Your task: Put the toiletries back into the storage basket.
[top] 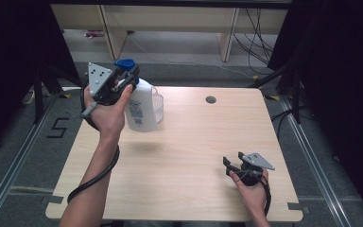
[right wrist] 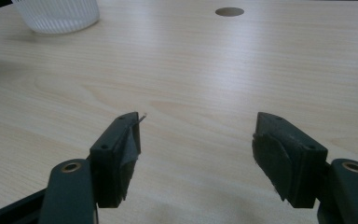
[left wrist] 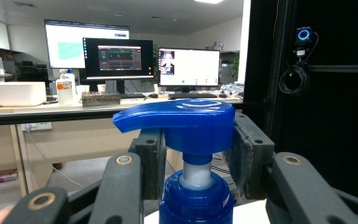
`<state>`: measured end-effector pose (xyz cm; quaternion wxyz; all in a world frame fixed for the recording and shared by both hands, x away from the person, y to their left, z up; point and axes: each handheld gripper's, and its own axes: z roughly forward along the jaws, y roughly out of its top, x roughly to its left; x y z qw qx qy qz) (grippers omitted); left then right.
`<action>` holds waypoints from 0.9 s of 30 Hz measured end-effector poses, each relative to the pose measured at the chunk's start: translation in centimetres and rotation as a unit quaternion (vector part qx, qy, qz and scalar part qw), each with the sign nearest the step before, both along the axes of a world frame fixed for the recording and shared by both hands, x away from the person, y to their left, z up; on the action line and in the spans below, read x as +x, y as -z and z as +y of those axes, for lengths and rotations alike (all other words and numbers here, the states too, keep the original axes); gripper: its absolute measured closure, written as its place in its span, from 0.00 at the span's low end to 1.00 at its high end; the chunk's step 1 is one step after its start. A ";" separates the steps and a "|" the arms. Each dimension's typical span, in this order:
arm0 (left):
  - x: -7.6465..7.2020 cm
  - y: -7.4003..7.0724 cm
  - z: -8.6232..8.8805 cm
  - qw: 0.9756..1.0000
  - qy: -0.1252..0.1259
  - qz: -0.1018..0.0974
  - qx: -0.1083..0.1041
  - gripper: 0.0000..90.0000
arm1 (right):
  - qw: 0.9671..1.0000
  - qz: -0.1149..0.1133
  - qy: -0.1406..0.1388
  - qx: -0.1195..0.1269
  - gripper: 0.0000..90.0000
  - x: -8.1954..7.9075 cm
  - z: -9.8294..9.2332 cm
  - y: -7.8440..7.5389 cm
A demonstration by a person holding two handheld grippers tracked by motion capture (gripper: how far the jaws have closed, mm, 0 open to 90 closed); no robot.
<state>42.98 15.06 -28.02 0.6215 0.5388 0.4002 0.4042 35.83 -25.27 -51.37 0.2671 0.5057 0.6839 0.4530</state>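
Nearest the person, at about five o'clock on the table [top: 179, 189], the right gripper [top: 228, 166] sits low over the pale wood in the person's right hand [top: 251, 191]. Its jaws are spread wide with nothing between them, and in the right gripper view [right wrist: 196, 140] bare tabletop shows through the gap. They point toward ten o'clock, across the table.

Farther off, at about ten o'clock, the left gripper [top: 127, 80] is held up in the person's left hand [top: 108, 113], its cable [top: 94, 177] looping down along the forearm. It pinches a pump bottle [top: 139, 106] by the blue pump head. The left gripper view [left wrist: 198, 144] shows one dark pad pressed against each side of the pump's neck, just under the spout.

The bottle has a white, squarish body with a printed label, a blue screw collar [left wrist: 196, 198], a short white stem and a broad blue spout [left wrist: 177, 116] that points toward the nine o'clock side of that view. It stands upright or nearly so; whether its base touches the table or hangs just above it I cannot tell, though a soft shadow lies on the wood below it.

Just behind the bottle, at its three o'clock side, stands a clear ribbed cup [top: 157, 106], touching or nearly touching it. Beyond, near twelve o'clock, is a small round hole [top: 211, 100] in the tabletop.
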 end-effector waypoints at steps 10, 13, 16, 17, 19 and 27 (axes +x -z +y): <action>0.9 -0.9 -0.1 1.000 0.004 -0.002 -0.005 0.67 | 1.000 -0.012 -0.002 -0.009 0.36 0.0 -0.1 0.0; 1.2 -1.1 -0.2 1.000 0.003 -0.004 -0.002 0.67 | 1.000 -0.010 -0.003 -0.013 0.36 0.0 -0.2 0.0; 1.5 -1.2 -0.5 1.000 0.001 -0.004 0.001 0.67 | 1.000 -0.013 -0.002 -0.012 0.36 0.0 -0.1 0.0; 1.6 -1.2 -0.5 1.000 0.001 -0.004 0.003 0.67 | 1.000 -0.013 -0.002 -0.012 0.36 0.0 -0.1 0.0; 1.8 -1.2 -0.5 1.000 0.002 -0.003 0.001 0.67 | 1.000 -0.009 -0.001 -0.008 0.36 0.0 0.0 0.0; 2.6 -1.3 -0.8 1.000 0.004 -0.001 0.007 0.67 | 1.000 0.008 0.004 0.002 0.36 -0.2 0.2 -0.1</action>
